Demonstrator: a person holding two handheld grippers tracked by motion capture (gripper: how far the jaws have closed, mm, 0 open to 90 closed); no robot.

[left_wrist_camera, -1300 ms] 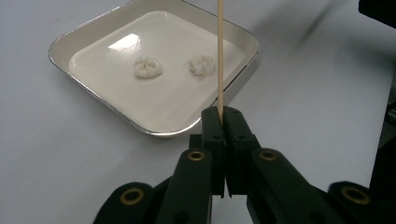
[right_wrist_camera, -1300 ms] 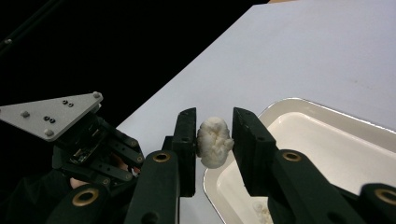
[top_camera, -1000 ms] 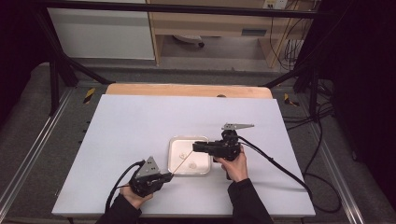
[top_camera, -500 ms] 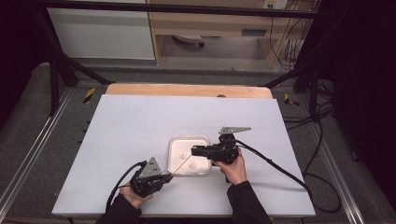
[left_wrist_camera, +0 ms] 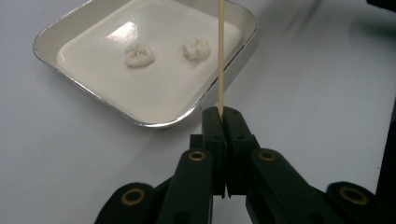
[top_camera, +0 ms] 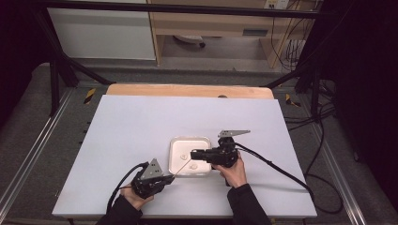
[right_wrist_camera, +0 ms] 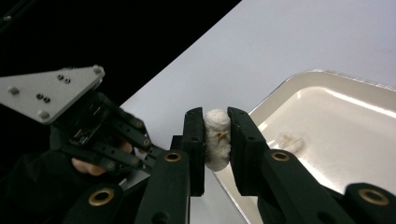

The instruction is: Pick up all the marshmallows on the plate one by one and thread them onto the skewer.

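Right now the right gripper [right_wrist_camera: 216,135] has its jaws pinched on a small white puffy piece [right_wrist_camera: 217,139], looks like a marshmallow or a banana-slice kind of lump, held by its flat sides with the ends poking out top and bottom. Jaws have just been closing a touch on it, and the piece sits squarely between the pads. Soft thing, I'd judge: light, squashy, easy to crush or tear, so a gentle hold across the middle is the way, leaving one face free for the stick.

Left gripper [left_wrist_camera: 223,116] is clamped tight on a thin wooden skewer [left_wrist_camera: 220,51], gripped at its lower end, shaft running straight up out of the jaws across the tray's corner. Skewer reads stiff but slim, probably snaps or twists if levered sideways; holding it near the base leaves plenty of free length but lets the tip wander.

Outward: white metal-rimmed tray [left_wrist_camera: 140,122] with two more white pieces [left_wrist_camera: 139,55] [left_wrist_camera: 196,48] lying in it, apart from each other. From the high view the tray [top_camera: 174,141] sits mid-table on the white table top [top_camera: 141,117], right gripper [top_camera: 193,153] hovering over its right half, left gripper [top_camera: 165,178] near its front-left corner, skewer pointing at the tray.
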